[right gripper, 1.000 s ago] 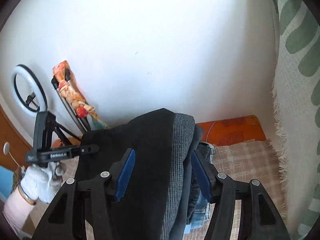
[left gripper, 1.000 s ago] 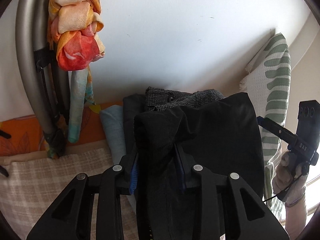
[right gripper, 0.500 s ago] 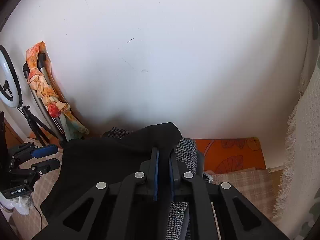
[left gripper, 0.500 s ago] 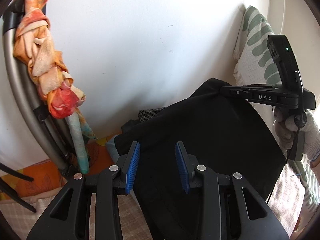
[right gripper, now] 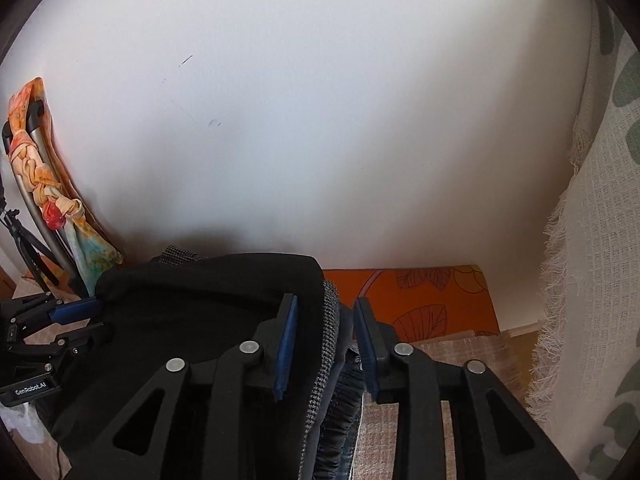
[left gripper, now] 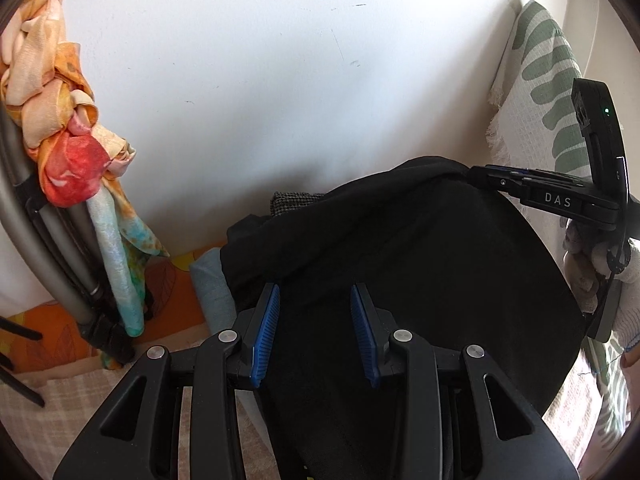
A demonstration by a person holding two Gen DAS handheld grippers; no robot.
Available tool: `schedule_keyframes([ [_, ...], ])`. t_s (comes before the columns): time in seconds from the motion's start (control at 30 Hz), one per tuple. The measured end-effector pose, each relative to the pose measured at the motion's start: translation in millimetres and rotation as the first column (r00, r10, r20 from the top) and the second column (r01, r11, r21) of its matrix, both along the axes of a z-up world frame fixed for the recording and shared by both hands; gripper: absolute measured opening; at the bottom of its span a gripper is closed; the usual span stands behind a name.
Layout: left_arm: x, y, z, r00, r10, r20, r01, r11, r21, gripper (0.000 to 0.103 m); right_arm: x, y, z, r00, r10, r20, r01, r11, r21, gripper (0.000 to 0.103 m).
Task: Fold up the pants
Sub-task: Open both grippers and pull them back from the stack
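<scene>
The folded black pants (left gripper: pixel 420 264) lie on top of a stack of folded clothes (right gripper: pixel 326 364) against the white wall. My left gripper (left gripper: pixel 314 332) is open, its blue pads on either side of the pants' near edge, touching nothing that I can see. My right gripper (right gripper: pixel 326 344) is open, its jaws astride the right edge of the stack, with the black pants (right gripper: pixel 192 320) just left of them. In the left wrist view the right gripper (left gripper: pixel 520 184) shows at the pants' far right corner. In the right wrist view the left gripper (right gripper: pixel 72 316) sits at the pants' left edge.
A grey checked garment (right gripper: pixel 324 368) and denim (right gripper: pixel 344 400) lie under the pants. A chair frame with a knotted orange scarf (left gripper: pixel 60 128) stands at the left. A green-leaf throw (left gripper: pixel 536 92) hangs at the right. An orange cushion (right gripper: pixel 424 300) and checked cover (right gripper: pixel 460 360) lie beyond.
My right gripper was shut on the pants' corner half a second ago and has opened. The left gripper let go earlier and stays open. The pants have settled onto the stack.
</scene>
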State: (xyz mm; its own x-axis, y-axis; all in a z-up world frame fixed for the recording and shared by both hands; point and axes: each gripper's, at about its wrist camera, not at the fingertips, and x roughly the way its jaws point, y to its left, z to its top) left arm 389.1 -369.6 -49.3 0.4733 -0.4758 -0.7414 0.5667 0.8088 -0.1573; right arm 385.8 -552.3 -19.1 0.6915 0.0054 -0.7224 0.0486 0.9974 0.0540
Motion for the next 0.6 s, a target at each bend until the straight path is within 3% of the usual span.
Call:
schedule_keyframes([
  [0.07, -7.9, 3.0, 5.7, 1.000, -0.003, -0.003, 0.003, 1.000, -0.006, 0.035, -10.6, -2.3, 10.3, 1.000, -0.013, 0.020, 0.012, 1.000, 0.013, 0.039],
  [0.13, -19.0, 5.8, 14.0, 1.000, -0.009, 0.009, 0.009, 1.000, -0.008, 0.044, -23.2, -1.1, 20.5, 0.999, -0.003, 0.039, 0.002, 1.000, 0.031, 0.042],
  [0.23, -39.0, 10.9, 30.2, 0.999, -0.004, 0.035, 0.005, 1.000, -0.026, 0.055, -48.1, 7.0, 34.2, 0.997, 0.009, 0.073, -0.011, 1.000, 0.028, 0.067],
  [0.43, -83.5, 26.8, 64.0, 0.995, 0.006, 0.100, -0.001, 0.999, -0.048, 0.066, -101.7, 29.8, 47.3, 0.994, 0.029, 0.103, -0.031, 0.999, 0.018, 0.069],
  [0.47, -89.5, 30.4, 68.6, 0.994, 0.008, 0.110, -0.003, 0.999, -0.050, 0.068, -111.3, 33.5, 50.6, 0.993, 0.030, 0.112, -0.032, 0.999, 0.021, 0.071],
  [0.53, -104.4, 38.9, 77.6, 0.991, 0.010, 0.133, -0.004, 0.999, -0.050, 0.069, -130.9, 41.9, 55.5, 0.991, 0.021, 0.131, -0.023, 1.000, 0.010, 0.085],
  [0.6, -118.6, 50.8, 85.3, 0.988, 0.015, 0.151, -0.007, 0.998, -0.055, 0.073, -151.1, 52.4, 61.5, 0.987, 0.022, 0.157, -0.020, 1.000, -0.017, 0.087],
])
